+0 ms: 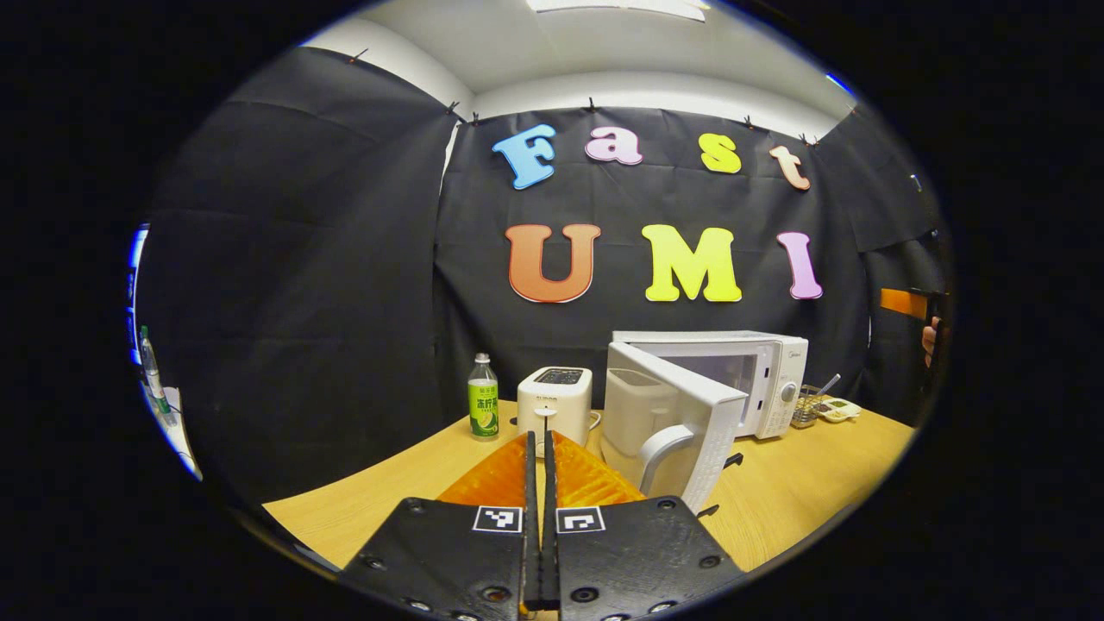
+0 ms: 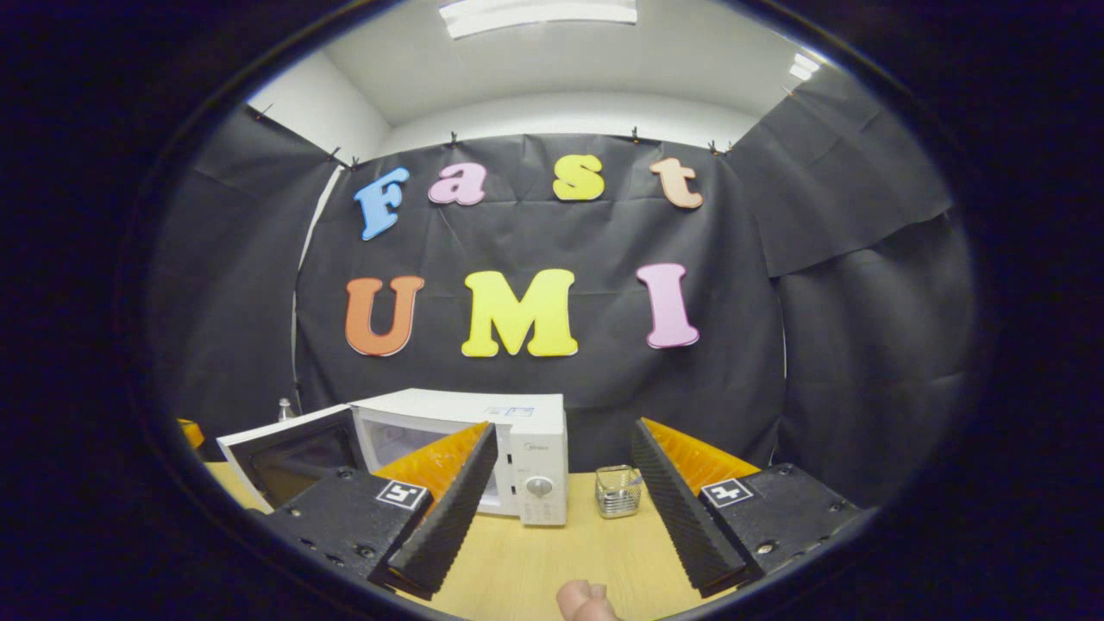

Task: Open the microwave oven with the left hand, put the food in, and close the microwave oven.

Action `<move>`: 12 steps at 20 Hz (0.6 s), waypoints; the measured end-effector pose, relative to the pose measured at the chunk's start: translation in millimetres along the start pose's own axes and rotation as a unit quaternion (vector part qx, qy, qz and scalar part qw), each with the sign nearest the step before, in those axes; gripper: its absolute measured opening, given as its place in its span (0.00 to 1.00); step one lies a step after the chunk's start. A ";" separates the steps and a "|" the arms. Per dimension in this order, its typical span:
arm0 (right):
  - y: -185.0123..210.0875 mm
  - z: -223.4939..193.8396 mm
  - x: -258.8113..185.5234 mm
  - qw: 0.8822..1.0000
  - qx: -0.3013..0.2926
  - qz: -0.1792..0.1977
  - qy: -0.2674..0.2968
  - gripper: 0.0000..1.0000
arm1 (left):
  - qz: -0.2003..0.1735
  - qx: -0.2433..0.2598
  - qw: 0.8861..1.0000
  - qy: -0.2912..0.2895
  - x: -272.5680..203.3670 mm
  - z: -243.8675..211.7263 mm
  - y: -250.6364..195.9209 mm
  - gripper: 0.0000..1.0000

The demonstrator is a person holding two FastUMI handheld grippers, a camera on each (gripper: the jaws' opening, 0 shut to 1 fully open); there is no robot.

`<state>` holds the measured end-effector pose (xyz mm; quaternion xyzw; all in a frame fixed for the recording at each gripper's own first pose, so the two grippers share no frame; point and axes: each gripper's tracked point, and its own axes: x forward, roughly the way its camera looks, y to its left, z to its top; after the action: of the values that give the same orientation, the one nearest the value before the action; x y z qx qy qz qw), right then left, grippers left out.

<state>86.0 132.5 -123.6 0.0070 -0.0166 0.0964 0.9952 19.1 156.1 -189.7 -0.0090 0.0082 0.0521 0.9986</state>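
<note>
Microwave oven (image 1: 759,379) stands on the table (image 1: 802,492) with its door (image 1: 681,423) swung open, left tongs (image 1: 539,448) closed together, right tongs (image 2: 561,466) spread apart.

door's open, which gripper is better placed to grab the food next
Right, probably. The right gripper is open, while the left gripper is shut, empty, facing the microwave door.

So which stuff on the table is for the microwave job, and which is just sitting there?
For the job:
white microwave oven
its white door, swung open
left tool, shut
right tool, open

Just lying about:
green-labelled plastic bottle
white toaster
small metal wire basket
</note>
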 end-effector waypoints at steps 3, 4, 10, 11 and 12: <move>1.8 6.4 -14.2 1.000 0.001 0.016 0.006 1.00 | -0.022 0.005 1.000 0.011 18.8 -21.1 -9.8 0.00; 1.3 6.8 -15.0 1.000 -0.001 0.020 0.007 0.91 | -0.029 0.011 0.999 0.016 24.0 -29.5 -12.8 0.00; -13.3 18.6 -38.7 1.000 -0.003 0.030 0.001 1.00 | -0.071 -0.002 0.997 0.024 37.4 -45.8 -45.6 0.00; -16.5 23.1 -44.1 1.000 -0.003 0.029 0.000 1.00 | -0.071 0.002 0.997 0.022 34.7 -43.1 -50.5 0.00; -19.5 26.7 -50.2 1.000 -0.002 0.030 -0.002 0.91 | -0.076 0.004 0.997 0.024 36.5 -44.8 -56.6 0.00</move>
<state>39.6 103.3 -98.8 0.0044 -0.0187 0.1260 0.9918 60.6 102.7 -234.2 -0.0070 0.0321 -0.0239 0.9992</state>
